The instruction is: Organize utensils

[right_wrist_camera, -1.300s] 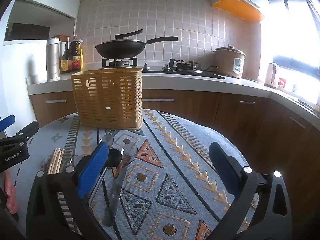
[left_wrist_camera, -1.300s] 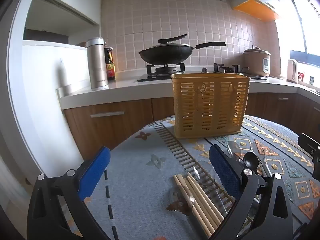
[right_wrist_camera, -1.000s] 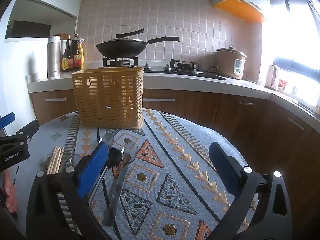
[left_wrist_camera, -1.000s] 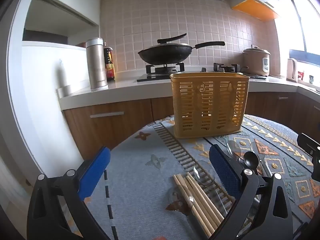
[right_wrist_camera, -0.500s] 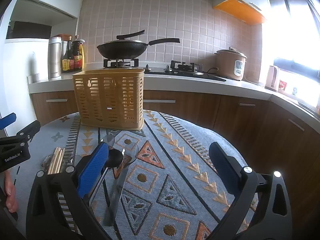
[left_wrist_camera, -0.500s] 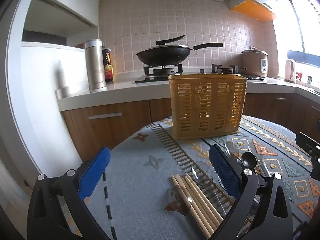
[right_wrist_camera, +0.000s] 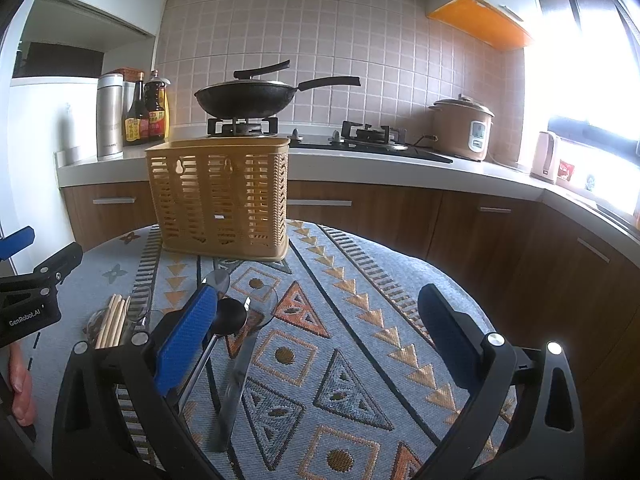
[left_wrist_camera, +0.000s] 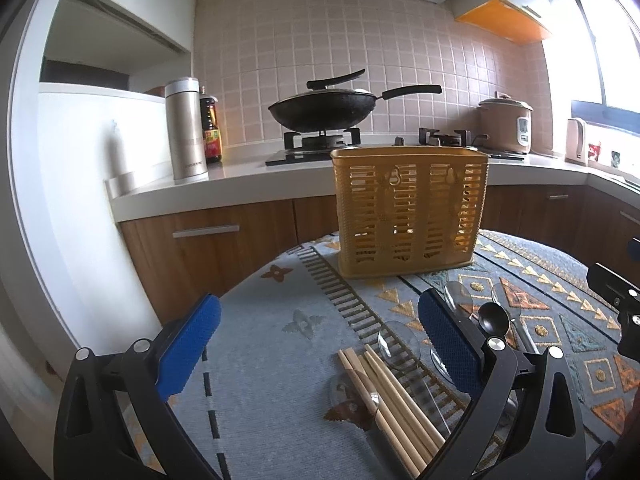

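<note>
Presently both tongs, left (left_wrist_camera: pixel 316 344) and right (right_wrist_camera: pixel 316 340), hover spread, empty, near loose wooden chopsticks (left_wrist_camera: pixel 390 396), black-bowled spoon (right_wrist_camera: pixel 228 320); slotted orange plastic basket (right_wrist_camera: pixel 220 200) waits far, unfilled.

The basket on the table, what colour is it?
The basket is yellow-orange plastic with slotted walls; the right wrist view shows it best.

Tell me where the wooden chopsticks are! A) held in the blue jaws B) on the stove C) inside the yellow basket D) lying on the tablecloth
D: the bundle of wooden chopsticks lies flat on the patterned tablecloth, in front of the yellow slotted plastic basket, untouched.
</note>
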A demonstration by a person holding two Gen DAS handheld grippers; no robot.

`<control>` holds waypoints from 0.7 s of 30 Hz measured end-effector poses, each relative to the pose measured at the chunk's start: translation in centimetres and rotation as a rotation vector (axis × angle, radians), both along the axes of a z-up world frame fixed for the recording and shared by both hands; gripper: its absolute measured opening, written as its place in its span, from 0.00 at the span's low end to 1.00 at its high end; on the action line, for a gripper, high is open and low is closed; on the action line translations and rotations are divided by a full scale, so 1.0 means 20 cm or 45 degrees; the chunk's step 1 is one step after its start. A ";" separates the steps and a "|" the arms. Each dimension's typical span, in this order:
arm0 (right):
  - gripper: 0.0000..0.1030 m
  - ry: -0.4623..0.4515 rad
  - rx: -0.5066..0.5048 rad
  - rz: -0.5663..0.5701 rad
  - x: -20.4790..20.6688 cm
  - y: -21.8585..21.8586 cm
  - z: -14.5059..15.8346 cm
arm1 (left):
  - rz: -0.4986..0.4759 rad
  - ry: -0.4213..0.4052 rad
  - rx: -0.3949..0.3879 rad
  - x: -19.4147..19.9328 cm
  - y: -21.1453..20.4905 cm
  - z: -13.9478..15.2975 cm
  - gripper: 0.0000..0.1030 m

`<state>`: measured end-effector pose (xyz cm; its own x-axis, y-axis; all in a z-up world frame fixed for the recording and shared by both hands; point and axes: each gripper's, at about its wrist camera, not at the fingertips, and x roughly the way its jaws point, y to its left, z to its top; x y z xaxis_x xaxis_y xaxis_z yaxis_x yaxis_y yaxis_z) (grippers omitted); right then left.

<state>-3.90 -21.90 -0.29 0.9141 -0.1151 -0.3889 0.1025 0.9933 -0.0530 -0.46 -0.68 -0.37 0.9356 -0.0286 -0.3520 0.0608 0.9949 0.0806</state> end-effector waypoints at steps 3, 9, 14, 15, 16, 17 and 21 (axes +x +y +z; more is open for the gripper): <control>0.93 -0.001 -0.002 0.000 0.00 0.00 0.00 | -0.002 0.001 0.004 0.00 0.00 0.00 0.93; 0.93 0.000 0.002 0.000 0.00 0.00 0.00 | -0.010 0.010 -0.016 0.02 0.02 0.00 0.93; 0.93 0.000 -0.002 0.000 0.00 0.00 0.00 | -0.012 0.013 -0.020 0.02 0.02 0.01 0.93; 0.93 0.001 -0.002 -0.001 0.00 -0.01 0.00 | -0.012 0.014 -0.018 0.02 0.02 0.01 0.93; 0.93 0.004 -0.002 -0.002 0.00 -0.01 0.00 | -0.015 0.015 -0.018 0.02 0.02 0.00 0.93; 0.93 0.005 -0.002 -0.004 0.00 -0.01 0.00 | -0.017 0.016 -0.018 0.02 0.02 0.00 0.93; 0.93 0.003 -0.007 -0.031 0.01 -0.01 -0.01 | -0.024 0.032 -0.037 0.04 0.04 0.00 0.93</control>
<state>-3.79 -22.14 -0.42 0.9101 -0.1389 -0.3904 0.1261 0.9903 -0.0584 0.26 0.10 -0.38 0.9257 -0.0567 -0.3741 0.0810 0.9955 0.0496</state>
